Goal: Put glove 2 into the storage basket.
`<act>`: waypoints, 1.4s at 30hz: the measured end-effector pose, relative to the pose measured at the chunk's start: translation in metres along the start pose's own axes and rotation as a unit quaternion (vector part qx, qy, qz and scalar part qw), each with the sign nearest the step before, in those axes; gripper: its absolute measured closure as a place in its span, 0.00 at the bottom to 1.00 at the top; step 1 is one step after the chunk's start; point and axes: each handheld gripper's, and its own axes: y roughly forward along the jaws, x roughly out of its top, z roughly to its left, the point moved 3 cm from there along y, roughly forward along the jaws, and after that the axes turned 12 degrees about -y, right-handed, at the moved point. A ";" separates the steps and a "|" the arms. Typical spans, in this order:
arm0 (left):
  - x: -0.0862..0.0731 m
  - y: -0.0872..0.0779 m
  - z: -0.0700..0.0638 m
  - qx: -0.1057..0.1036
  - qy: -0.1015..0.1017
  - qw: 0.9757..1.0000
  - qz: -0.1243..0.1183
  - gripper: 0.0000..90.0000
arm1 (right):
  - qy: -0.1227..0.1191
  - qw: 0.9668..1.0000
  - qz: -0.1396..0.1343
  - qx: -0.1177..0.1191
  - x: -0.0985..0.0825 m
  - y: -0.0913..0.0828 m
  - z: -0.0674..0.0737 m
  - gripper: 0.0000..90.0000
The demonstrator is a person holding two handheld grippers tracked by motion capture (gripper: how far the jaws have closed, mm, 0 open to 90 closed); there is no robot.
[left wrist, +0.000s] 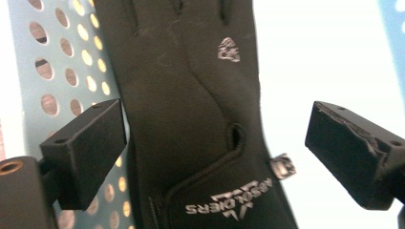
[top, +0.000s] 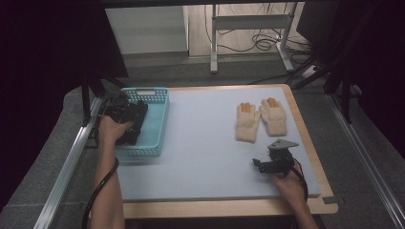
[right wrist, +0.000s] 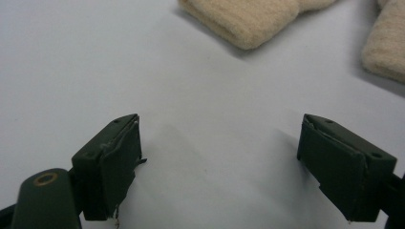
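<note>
Lying in the blue basket (top: pixel 154 125) at the counter's (top: pixel 205 157) left edge: a black glove (left wrist: pixel 191 119), printed side up on the perforated floor. Hovering over it, left tongs (left wrist: pixel 215 152) spread wide, jaws either side of the glove, pads not pressing. Resting near the counter's front right, right tongs (right wrist: pixel 219 162) spread apart, holding nothing. Lying side by side beyond them, two cream gloves (top: pixel 260 120).

the high view is dim and soft, its left and right edges sunk in near black, while the pale blue-grey foam table top (top: pixel 205 143) catches even overhead light. in both gripper views that surface glares nearly white; the close black jaws are blurred, casting faint shadows.
</note>
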 end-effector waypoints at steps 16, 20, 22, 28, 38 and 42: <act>-0.026 -0.036 -0.026 -0.110 0.030 0.987 -0.109 0.00 | 0.000 1.000 0.000 0.000 0.000 0.000 0.000 0.16; -0.035 -0.044 -0.041 -0.122 0.053 0.983 -0.127 0.00 | 0.000 1.000 0.000 0.000 0.000 0.000 0.000 0.16; -0.040 -0.049 -0.049 -0.129 0.066 0.980 -0.133 0.00 | 0.000 1.000 0.001 -0.001 0.000 0.000 0.000 0.16; -0.054 -0.060 -0.078 -0.147 0.113 0.970 -0.156 0.00 | 0.000 1.000 0.001 -0.001 0.000 0.000 0.000 0.16; -0.095 -0.072 -0.136 -0.172 0.199 0.947 -0.186 0.00 | 0.000 1.000 0.001 -0.001 0.000 0.000 0.000 0.16; -0.113 -0.071 -0.157 -0.193 0.224 0.937 -0.187 0.00 | -0.001 1.000 0.001 -0.002 0.000 0.000 0.000 0.16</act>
